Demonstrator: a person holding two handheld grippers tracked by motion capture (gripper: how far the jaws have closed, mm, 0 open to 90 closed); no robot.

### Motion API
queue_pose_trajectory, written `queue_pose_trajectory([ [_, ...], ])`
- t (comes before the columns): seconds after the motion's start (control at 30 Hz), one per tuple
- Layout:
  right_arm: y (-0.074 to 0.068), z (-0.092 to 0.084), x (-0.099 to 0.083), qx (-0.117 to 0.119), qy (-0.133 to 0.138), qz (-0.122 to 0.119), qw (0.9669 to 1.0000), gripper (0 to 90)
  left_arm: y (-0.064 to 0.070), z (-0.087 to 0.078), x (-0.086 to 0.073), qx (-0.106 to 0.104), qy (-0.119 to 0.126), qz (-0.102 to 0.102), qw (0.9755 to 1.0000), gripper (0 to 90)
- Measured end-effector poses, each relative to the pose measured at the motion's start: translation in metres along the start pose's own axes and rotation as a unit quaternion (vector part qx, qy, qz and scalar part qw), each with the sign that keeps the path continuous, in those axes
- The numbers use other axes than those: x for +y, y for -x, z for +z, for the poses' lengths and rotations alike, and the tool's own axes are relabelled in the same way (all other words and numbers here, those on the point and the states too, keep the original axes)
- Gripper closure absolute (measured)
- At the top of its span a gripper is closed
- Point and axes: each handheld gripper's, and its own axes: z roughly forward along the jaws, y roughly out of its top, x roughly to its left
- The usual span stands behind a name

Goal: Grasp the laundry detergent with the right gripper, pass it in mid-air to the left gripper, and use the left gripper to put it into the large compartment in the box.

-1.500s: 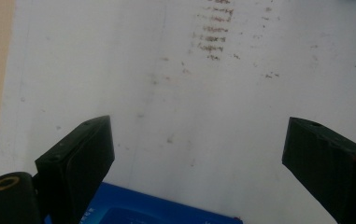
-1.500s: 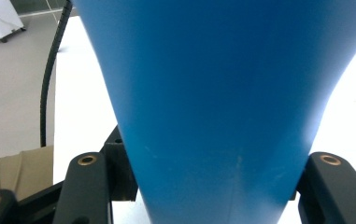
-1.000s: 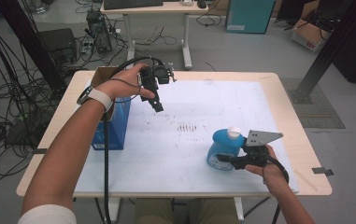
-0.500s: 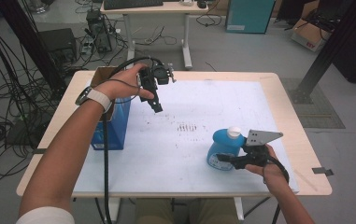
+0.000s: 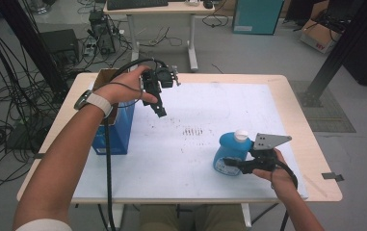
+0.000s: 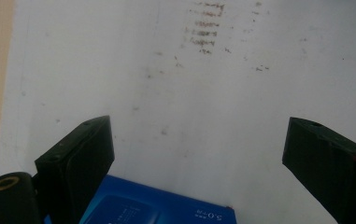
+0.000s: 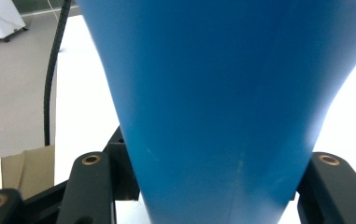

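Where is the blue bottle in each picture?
High view: the blue bottle stands lower right on the white sheet, held by the right tool.
Left gripper view: no bottle here; a blue box sits at the bottom edge.
Right gripper view: the bottle is close up in the centre.
Shared landmark: the white sheet.

The blue box [image 6: 166, 207] bears "5.0" plus letters (upside down, the rest too blurred).
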Motion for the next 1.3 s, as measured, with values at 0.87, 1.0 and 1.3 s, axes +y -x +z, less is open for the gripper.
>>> queue_pose_trajectory([
  [0.87, 0.013, -0.020, 0.052, 0.070, -0.036, 0.053, 0.9955, 42.7, 0.043, -0.059, 0.022, -0.025, 0.059, 0.018, 0.9977, 5.4],
  [1.0, 0.014, -0.021, 0.060, 0.078, -0.040, 0.046, 0.9951, 42.7, 0.050, -0.065, 0.024, -0.024, 0.070, 0.023, 0.9970, 4.9],
  [1.3, 0.013, -0.022, 0.083, 0.103, -0.043, 0.025, 0.9935, 42.7, 0.069, -0.076, 0.033, -0.030, 0.074, 0.037, 0.9961, 4.8],
])
